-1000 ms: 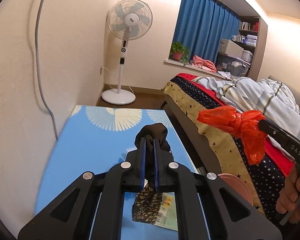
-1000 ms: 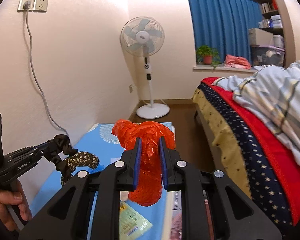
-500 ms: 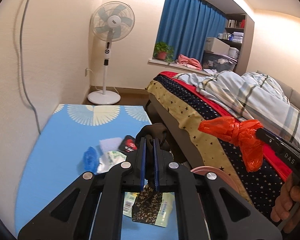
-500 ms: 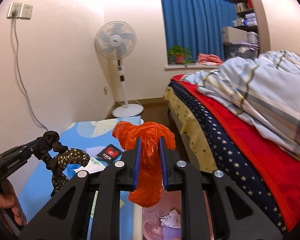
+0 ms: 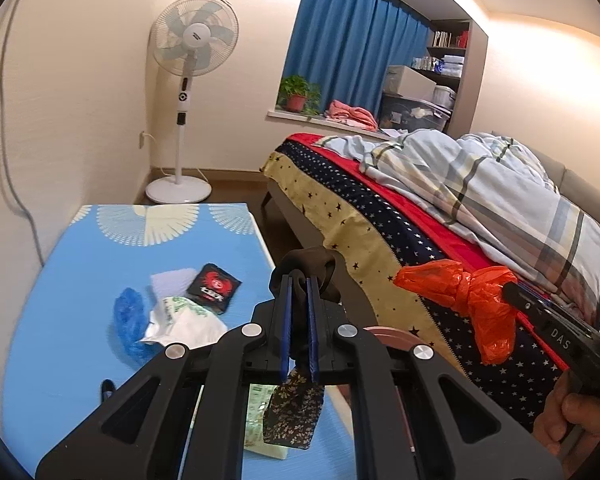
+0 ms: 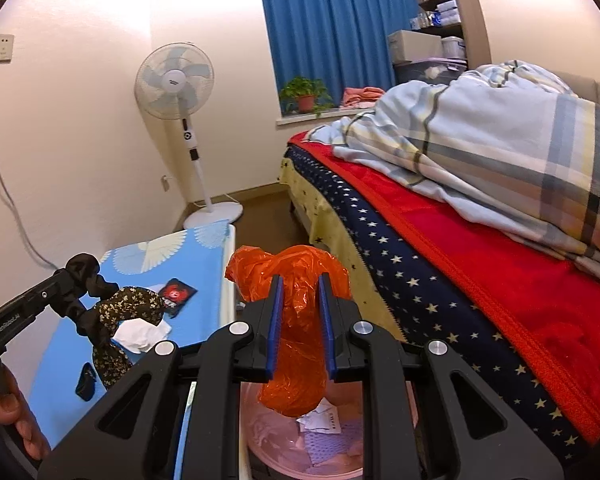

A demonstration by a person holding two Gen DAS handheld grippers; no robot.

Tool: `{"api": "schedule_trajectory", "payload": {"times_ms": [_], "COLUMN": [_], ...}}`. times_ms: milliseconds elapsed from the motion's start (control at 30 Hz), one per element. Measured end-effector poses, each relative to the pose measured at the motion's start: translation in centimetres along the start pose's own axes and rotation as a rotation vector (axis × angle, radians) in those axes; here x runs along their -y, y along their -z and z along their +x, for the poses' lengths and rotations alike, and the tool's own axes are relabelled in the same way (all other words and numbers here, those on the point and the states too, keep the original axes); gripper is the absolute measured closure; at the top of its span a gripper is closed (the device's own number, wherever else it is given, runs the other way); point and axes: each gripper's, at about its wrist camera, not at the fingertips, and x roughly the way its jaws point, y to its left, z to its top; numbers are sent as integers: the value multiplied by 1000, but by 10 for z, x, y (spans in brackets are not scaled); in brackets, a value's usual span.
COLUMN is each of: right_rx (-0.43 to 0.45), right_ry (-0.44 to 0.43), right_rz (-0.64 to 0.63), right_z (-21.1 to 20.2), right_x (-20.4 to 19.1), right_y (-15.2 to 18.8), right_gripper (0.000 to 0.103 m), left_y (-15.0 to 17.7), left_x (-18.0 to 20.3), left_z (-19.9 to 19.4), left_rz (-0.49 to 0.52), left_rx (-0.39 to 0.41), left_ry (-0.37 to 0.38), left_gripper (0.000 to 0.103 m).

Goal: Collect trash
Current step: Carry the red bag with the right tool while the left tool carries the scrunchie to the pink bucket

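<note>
My left gripper (image 5: 299, 284) is shut on a dark floral cloth strip (image 5: 294, 412) that hangs over the blue table (image 5: 80, 264); it also shows in the right wrist view (image 6: 120, 312). My right gripper (image 6: 299, 284) is shut on a crumpled orange plastic bag (image 6: 296, 344), held above a pink bin (image 6: 300, 440) with paper scraps inside; the bag also shows in the left wrist view (image 5: 472, 300). On the table lie a black packet (image 5: 214, 288), a white wrapper (image 5: 184, 320) and a blue glove (image 5: 128, 320).
A bed (image 5: 440, 220) with a star-patterned cover and striped quilt stands on the right. A white standing fan (image 5: 188, 80) is in the far corner. A narrow floor gap runs between table and bed. A small black item (image 6: 86, 382) lies on the table.
Both grippers have moved back and tilted down, still holding their items. More of the table's litter and the pink bin have come into view under the orange bag.
</note>
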Motion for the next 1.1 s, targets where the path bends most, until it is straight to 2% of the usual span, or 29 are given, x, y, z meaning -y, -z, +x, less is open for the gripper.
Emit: {"api": "schedule_trajectory", "payload": {"times_ms": [600,867,1100], "right_rx": [-52,-93,-133], "right_ry": [100,149,174], "right_rz": [23,44,44], "right_z": [26,43,57], "right_x": [22,33,37], "right_y": [13,26,34], "right_gripper": [85,85,85], "left_y": [7,30,51], "left_x": [63,85,87], "left_z": [60,93,115], "left_rz": [-5,31,57], "left_rx": [-46,-105,-176], "left_ry": [120,133,127], "left_gripper": [96,96,96]}}
